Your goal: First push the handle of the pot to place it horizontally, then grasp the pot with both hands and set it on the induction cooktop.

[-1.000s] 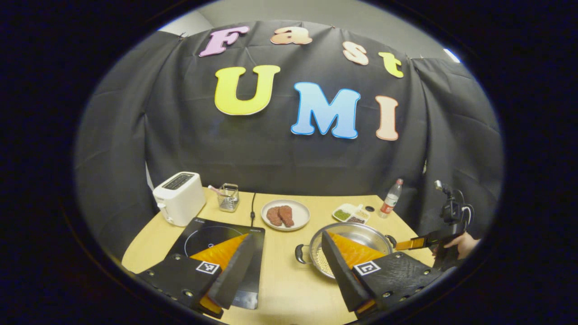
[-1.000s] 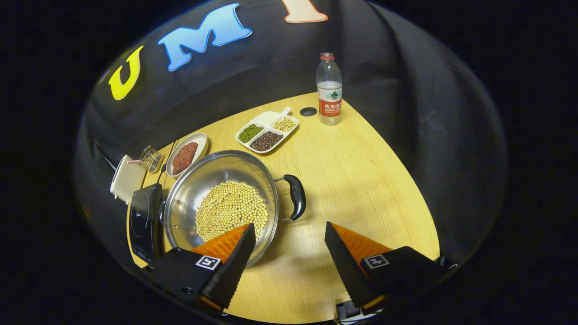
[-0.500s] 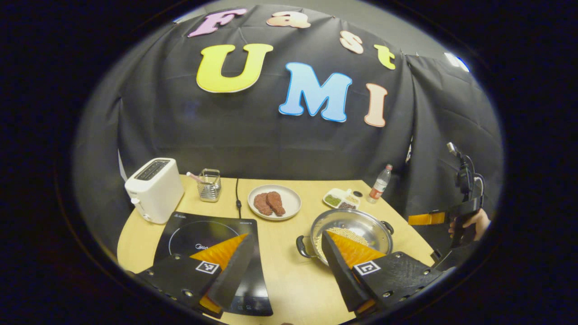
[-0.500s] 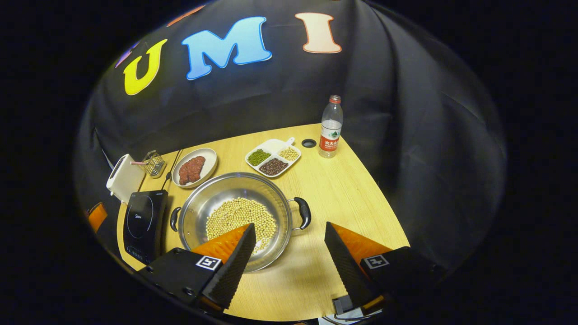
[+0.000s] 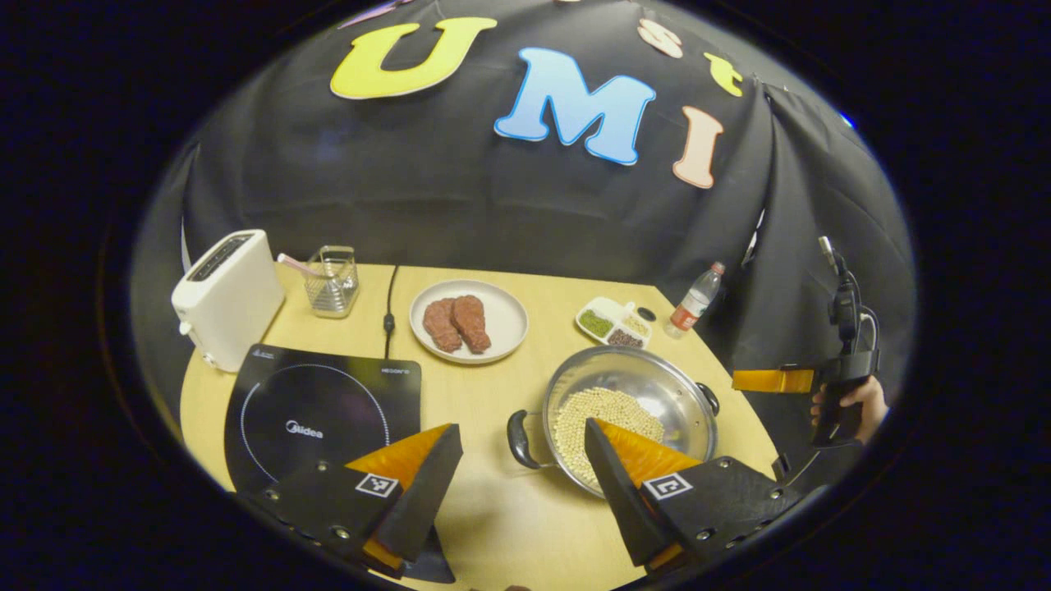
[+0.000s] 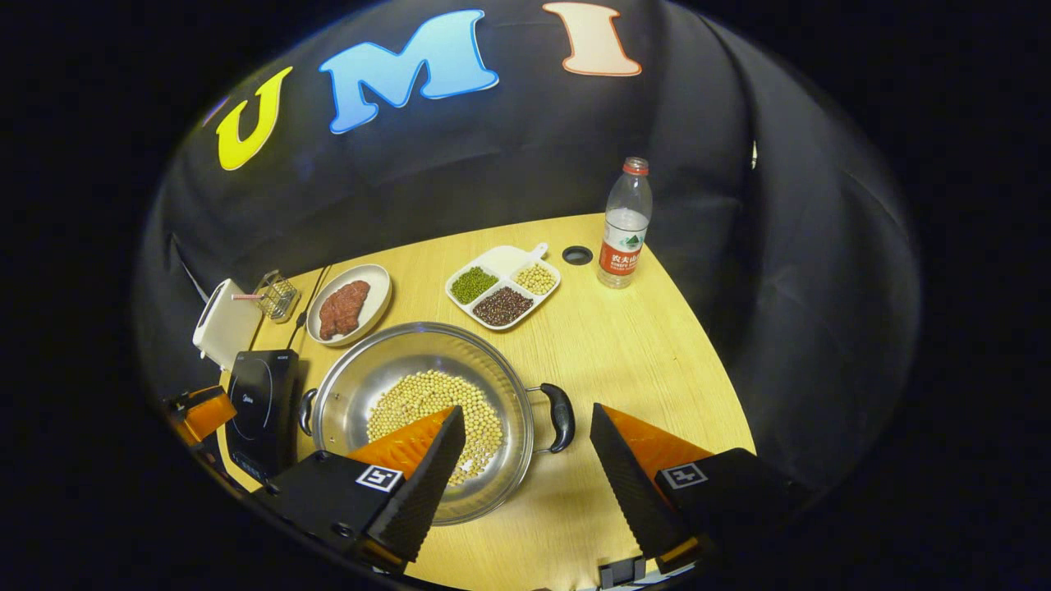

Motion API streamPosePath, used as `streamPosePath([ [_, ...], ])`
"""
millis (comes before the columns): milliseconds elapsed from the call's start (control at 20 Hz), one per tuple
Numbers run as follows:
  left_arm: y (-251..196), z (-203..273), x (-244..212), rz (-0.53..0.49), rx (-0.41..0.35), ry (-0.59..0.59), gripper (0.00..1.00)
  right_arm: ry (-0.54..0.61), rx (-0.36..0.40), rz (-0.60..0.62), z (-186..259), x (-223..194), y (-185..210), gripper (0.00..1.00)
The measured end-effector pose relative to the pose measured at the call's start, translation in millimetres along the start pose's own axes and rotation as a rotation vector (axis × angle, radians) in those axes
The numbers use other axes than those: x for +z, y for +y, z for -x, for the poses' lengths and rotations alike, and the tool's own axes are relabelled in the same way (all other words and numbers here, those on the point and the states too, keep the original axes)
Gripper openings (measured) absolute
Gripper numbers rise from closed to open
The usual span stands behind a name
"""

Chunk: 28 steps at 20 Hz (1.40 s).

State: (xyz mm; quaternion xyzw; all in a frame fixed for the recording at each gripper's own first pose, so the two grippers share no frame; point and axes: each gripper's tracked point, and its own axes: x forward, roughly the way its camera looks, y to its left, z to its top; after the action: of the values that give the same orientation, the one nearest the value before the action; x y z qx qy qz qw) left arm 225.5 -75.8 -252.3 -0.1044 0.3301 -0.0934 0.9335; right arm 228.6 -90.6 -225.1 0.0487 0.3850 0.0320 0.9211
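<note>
A steel pot [image 5: 649, 386] holding pale beans stands on the wooden table [image 5: 484, 394], right of the black induction cooktop [image 5: 320, 406]. Its black handles point left [image 5: 517, 439] and right [image 5: 709, 398]. My left gripper [image 5: 521, 427] hovers open over the table, and the pot's left handle shows between its fingertips. In the right gripper view the pot [image 6: 386, 373] is at lower centre, with the cooktop [image 6: 259, 398] to its left. My right gripper [image 6: 526, 409] is open, and the pot's right handle [image 6: 561, 417] lies between its fingers.
Behind the cooktop stand a white toaster [image 5: 226, 300] and a wire holder [image 5: 331, 281]. A plate of meat [image 5: 468, 320], a divided dish of beans [image 5: 612, 322] and a water bottle [image 5: 694, 300] line the back. A hand [image 5: 854, 402] holds the right gripper [image 5: 776, 380] off the table's right edge.
Both cameras have tilted down toward the table. The left gripper now frames the pot's left handle and the right gripper frames the right handle. The pot has stayed put.
</note>
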Motion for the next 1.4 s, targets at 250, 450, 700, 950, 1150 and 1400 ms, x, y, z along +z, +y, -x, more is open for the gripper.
streamPosePath([
  [250, 3.8, -56.7, -25.3, 0.041, 0.035, 0.076, 0.93, 0.058, 0.035, 0.028, -44.4, -8.2, -12.2, 0.98],
  [450, -1.6, -92.4, -55.1, 0.104, 0.01, 0.142, 0.89, 0.076, 0.069, 0.054, -72.6, -17.9, -11.2, 0.98],
  [700, 0.8, -120.5, -73.3, 0.142, 0.022, 0.177, 0.93, 0.127, 0.126, -0.015, -96.9, -40.0, -3.3, 0.99],
  [950, -5.8, -133.4, -81.7, 0.176, 0.0, 0.196, 0.88, 0.122, 0.159, -0.061, -110.1, -47.1, 0.5, 0.85],
  [1150, -4.8, -139.5, -85.4, 0.16, 0.01, 0.208, 0.63, 0.098, 0.124, 0.001, -115.7, -48.2, -8.0, 0.78],
  [1400, -3.0, -141.5, -83.5, 0.166, 0.001, 0.197, 0.53, 0.127, 0.118, 0.017, -116.4, -53.9, -6.7, 0.63],
])
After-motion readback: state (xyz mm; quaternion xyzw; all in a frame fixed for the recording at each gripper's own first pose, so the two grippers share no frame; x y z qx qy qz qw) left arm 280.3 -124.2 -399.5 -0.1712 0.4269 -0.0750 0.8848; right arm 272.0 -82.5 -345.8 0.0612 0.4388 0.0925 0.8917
